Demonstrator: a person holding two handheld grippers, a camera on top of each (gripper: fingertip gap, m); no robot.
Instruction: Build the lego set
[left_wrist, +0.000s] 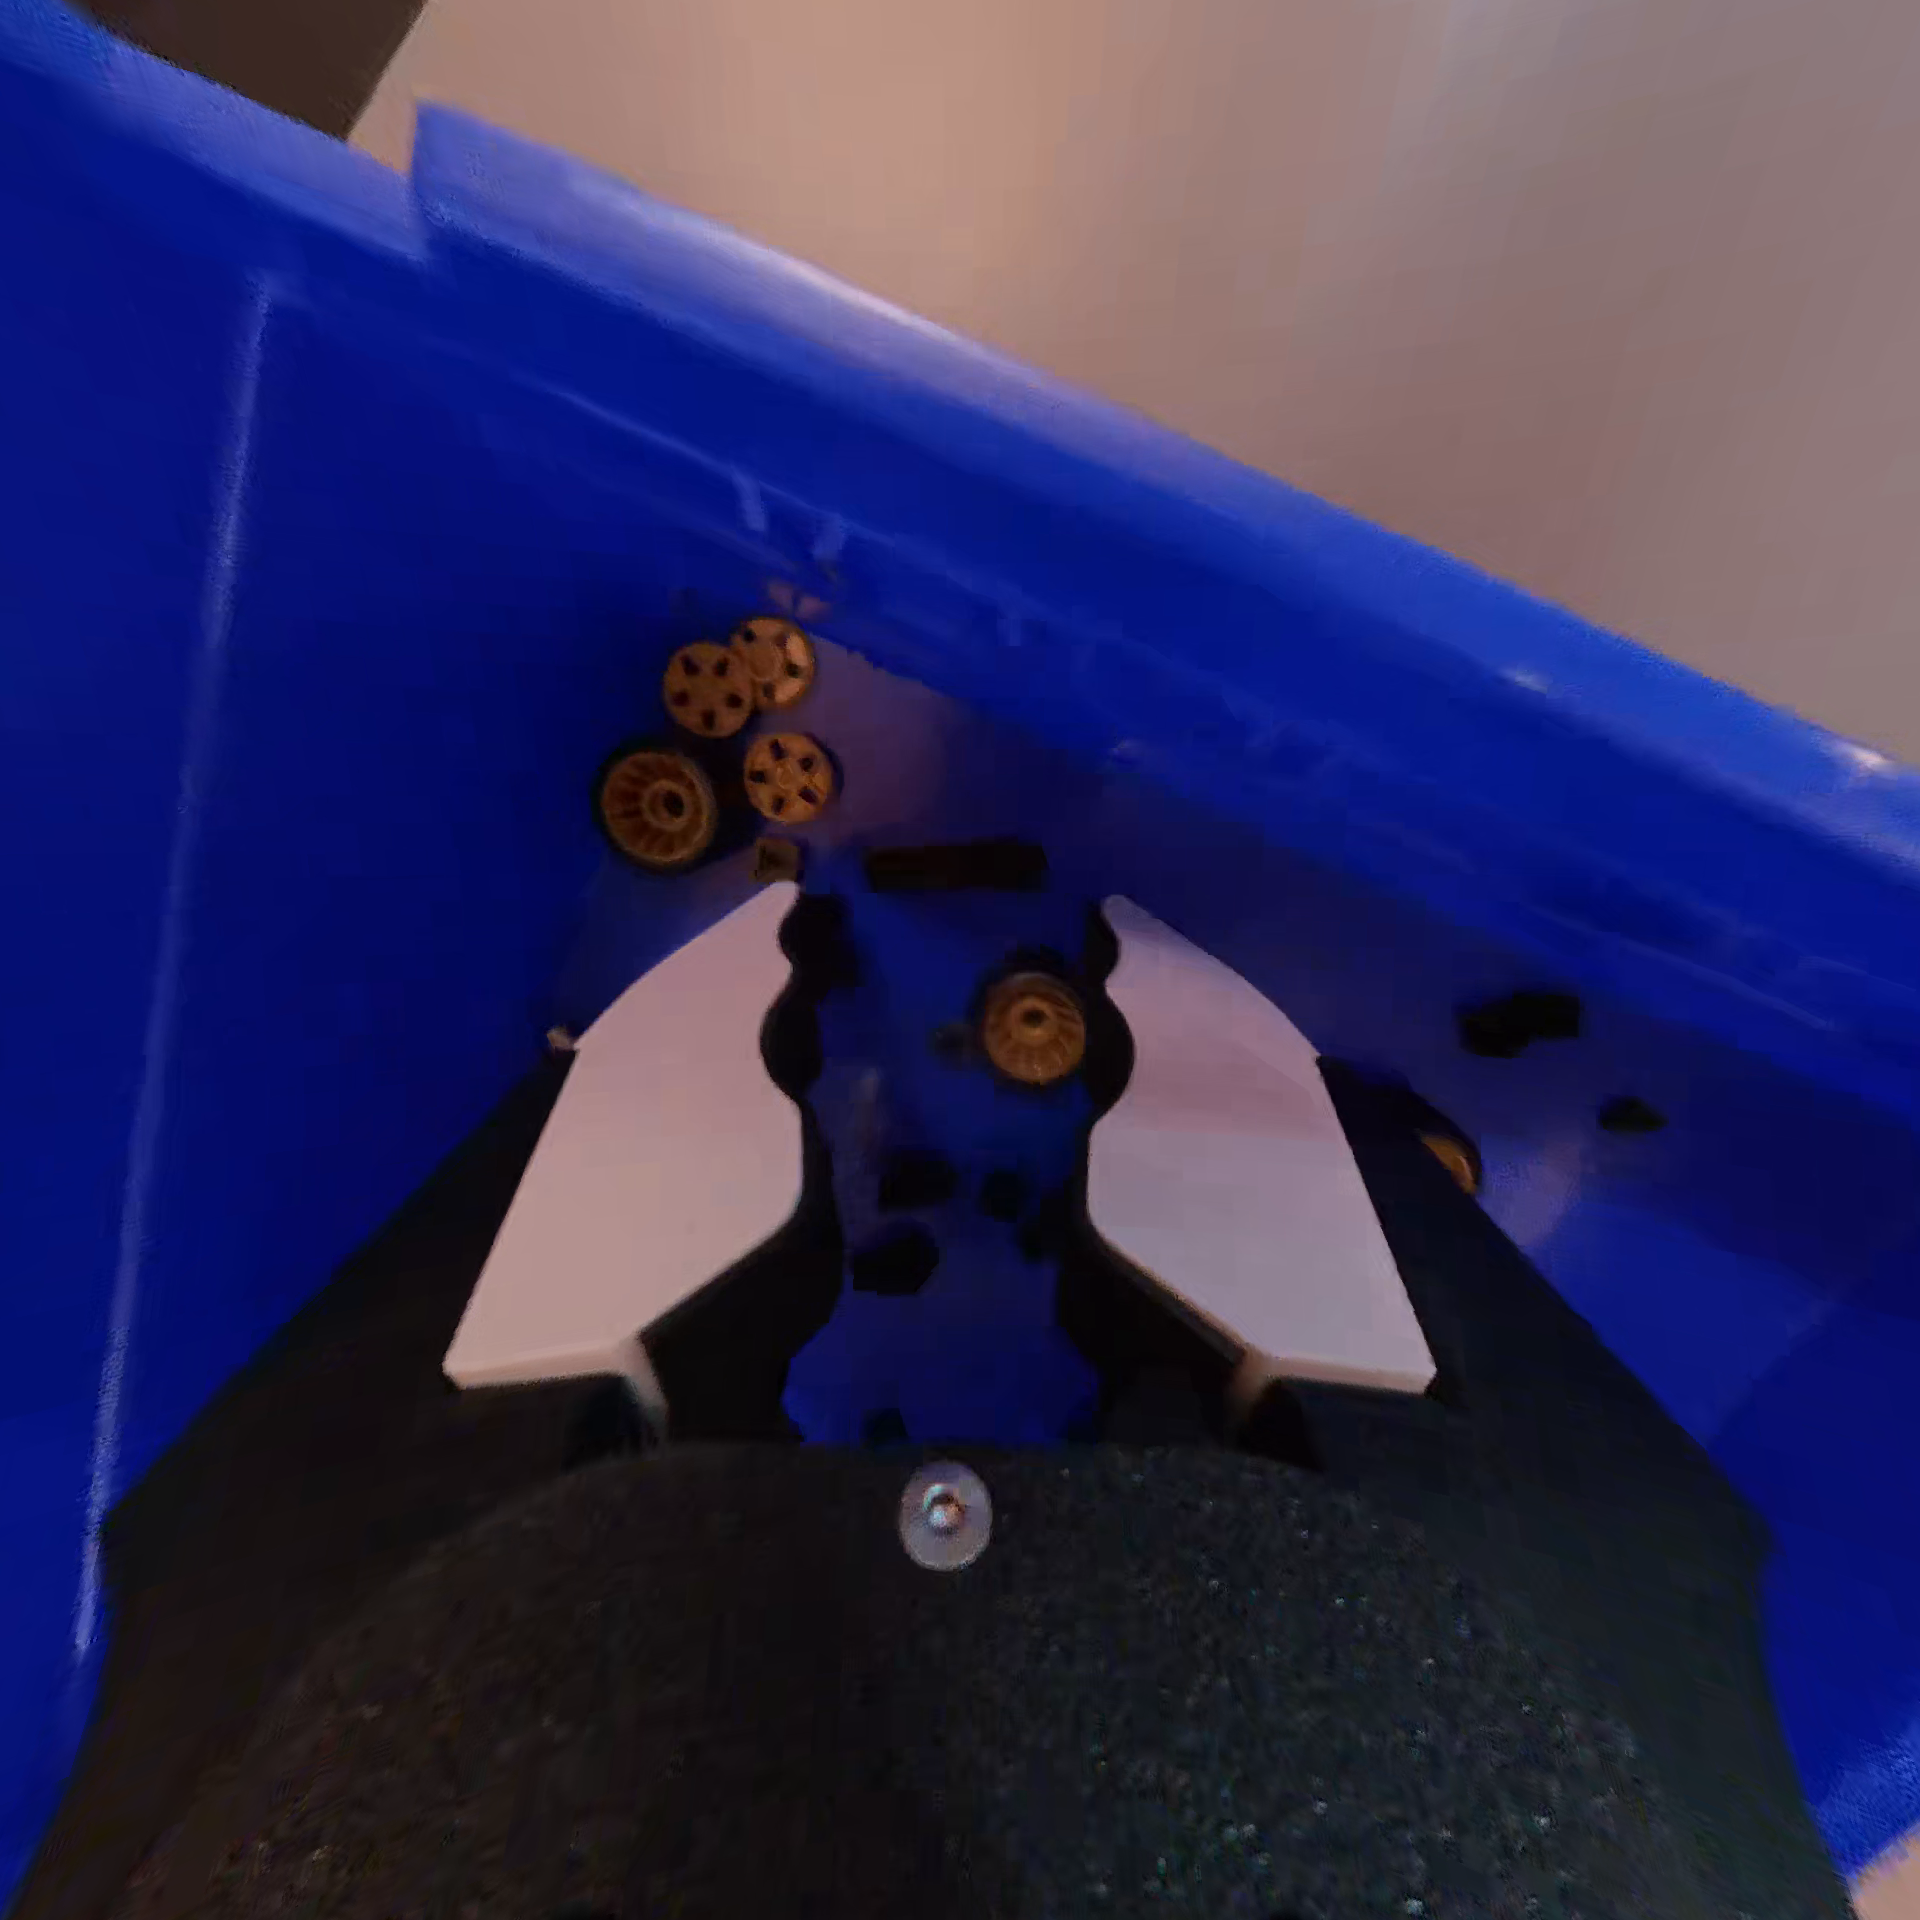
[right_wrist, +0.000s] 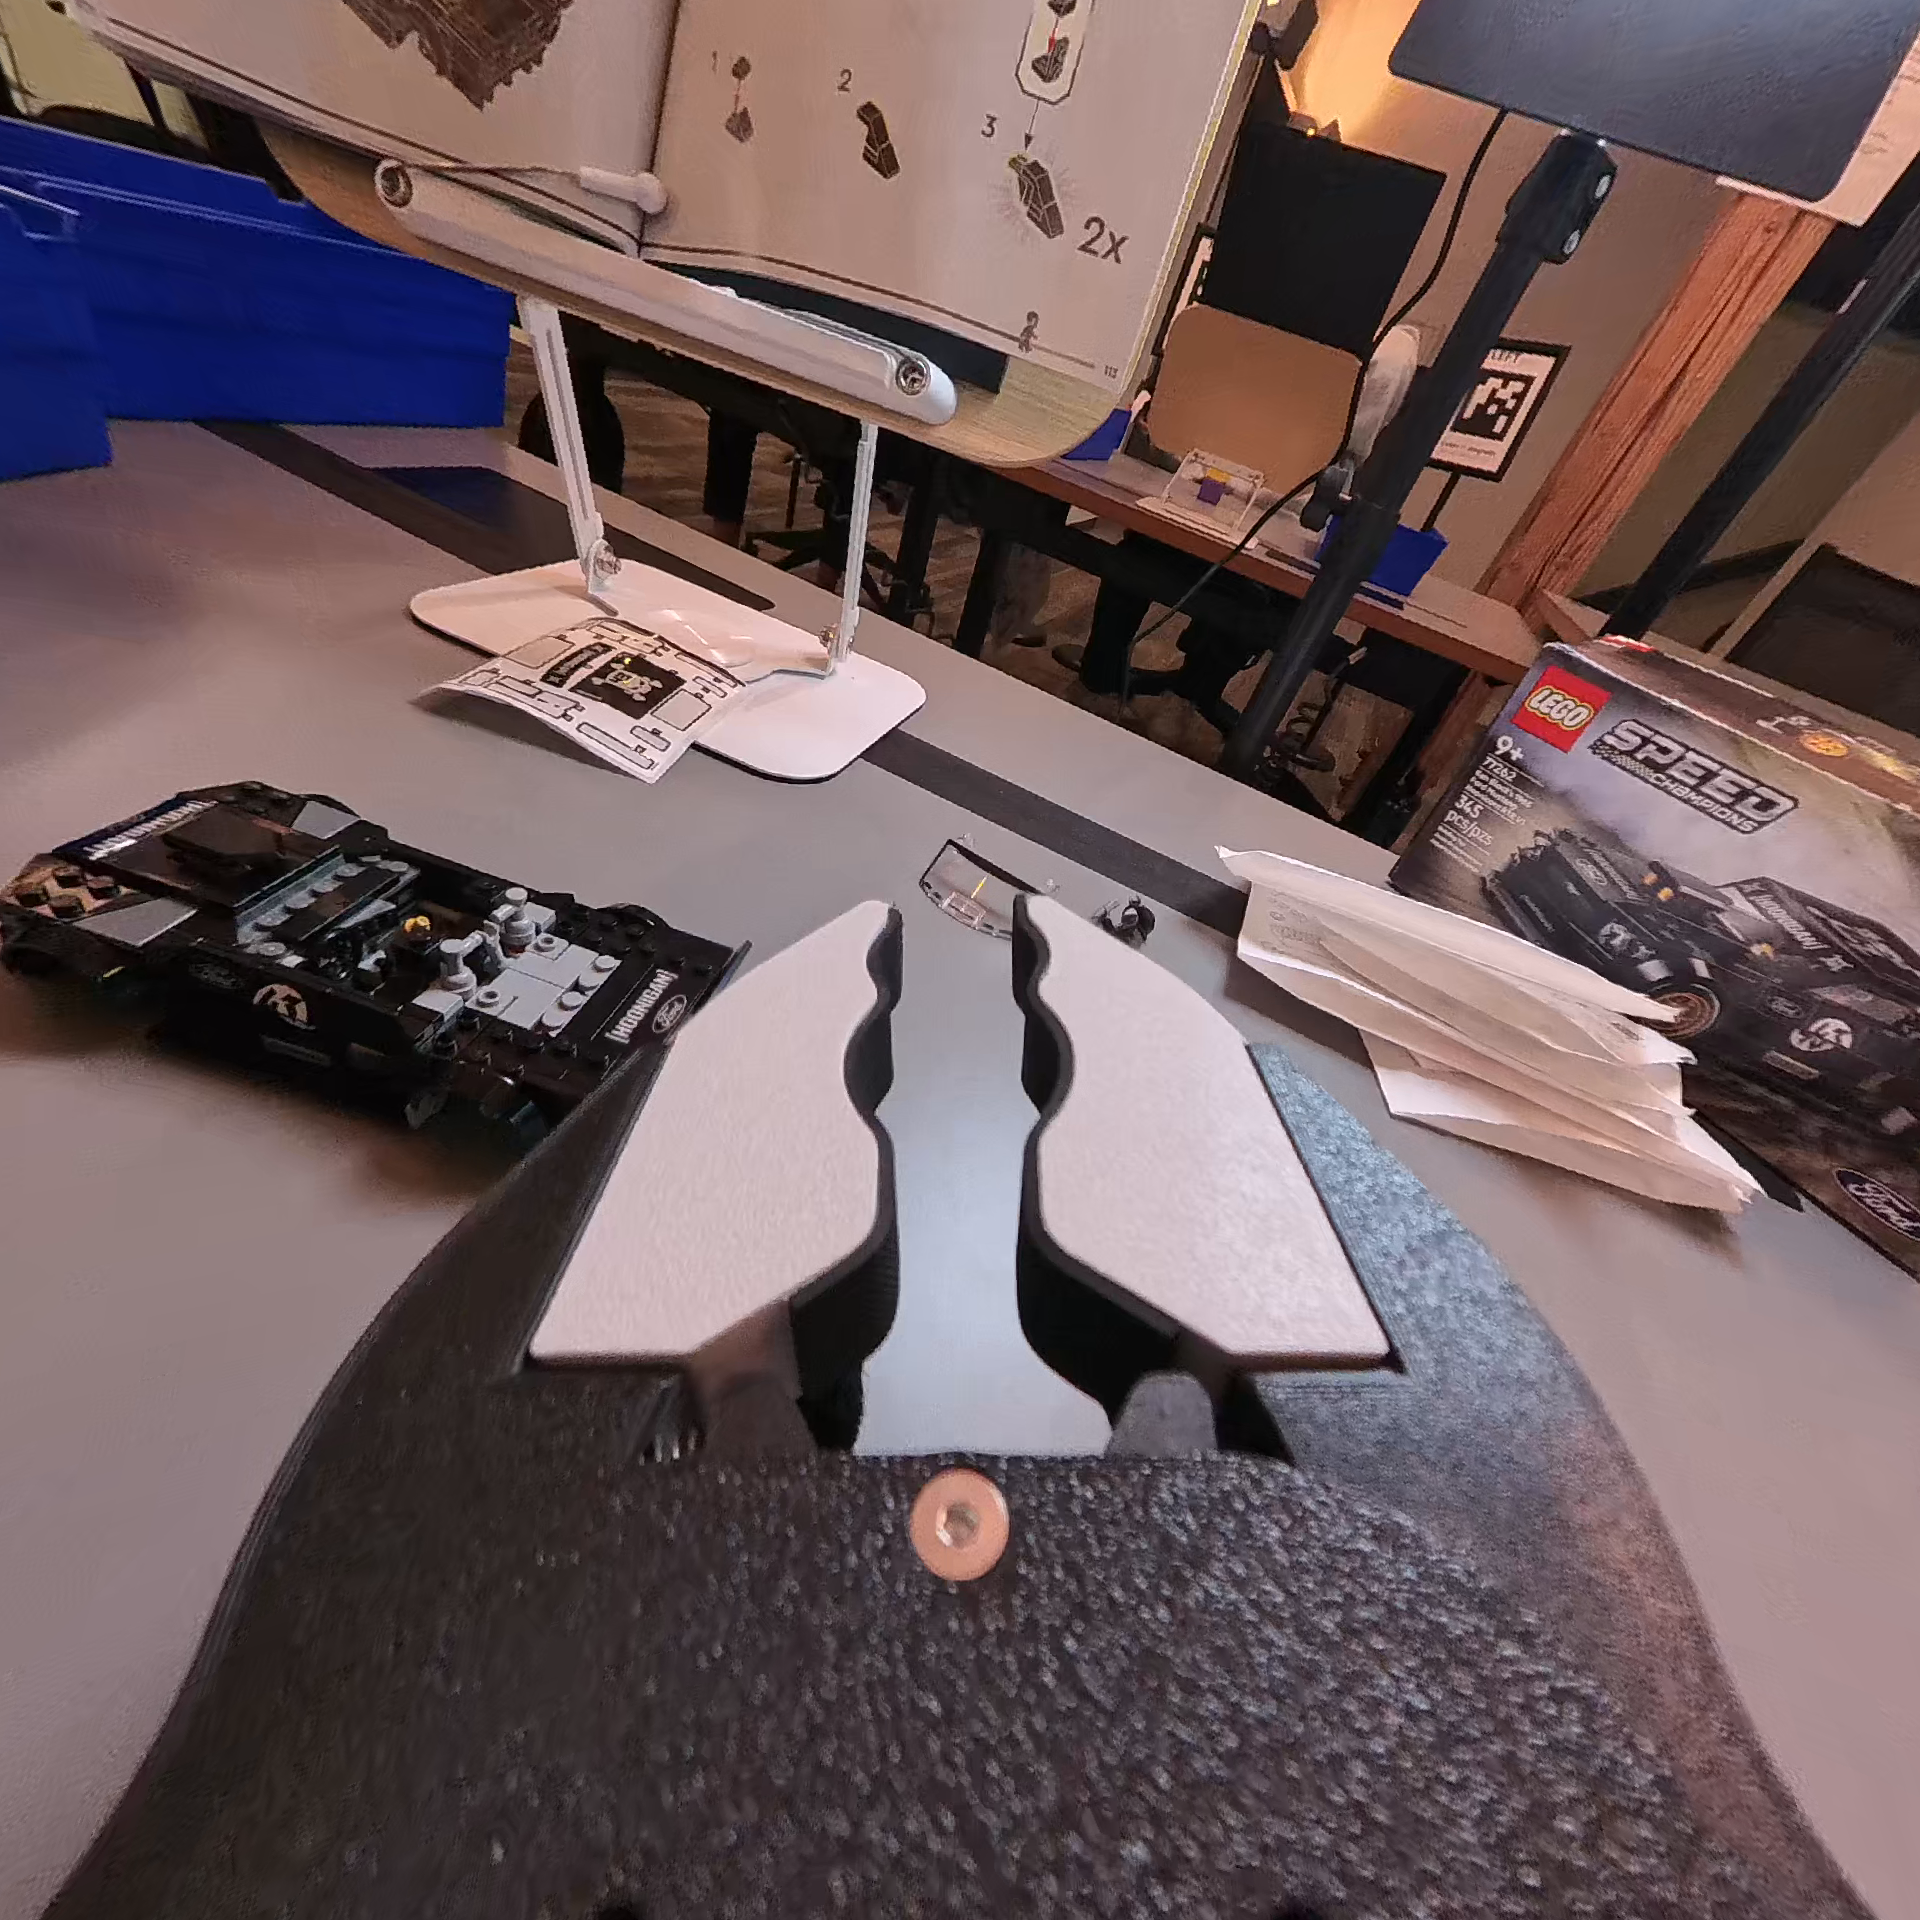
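In the left wrist view my left gripper (left_wrist: 951, 914) is open inside a blue bin (left_wrist: 312, 623). A gold wheel with a black tyre (left_wrist: 1034, 1027) lies between its fingers, close to the right one, not gripped. Several more gold wheels (left_wrist: 743, 717) lie in the bin's far left corner, with small black pieces (left_wrist: 956, 868) scattered on the floor. In the right wrist view my right gripper (right_wrist: 956, 909) is open a little and empty above the grey table (right_wrist: 260, 1247). The part-built black Lego car (right_wrist: 343, 956) lies to its left.
A clear windscreen piece (right_wrist: 971, 883) and a tiny black piece (right_wrist: 1127, 920) lie just beyond the right fingertips. An instruction booklet on a white stand (right_wrist: 727, 665) is behind, with a sticker sheet (right_wrist: 592, 691). Empty paper bags (right_wrist: 1475, 1029) and the set's box (right_wrist: 1704, 862) are on the right. Blue bins (right_wrist: 208, 301) are at the far left. My right fingertips sit around 55 cm from my left ones.
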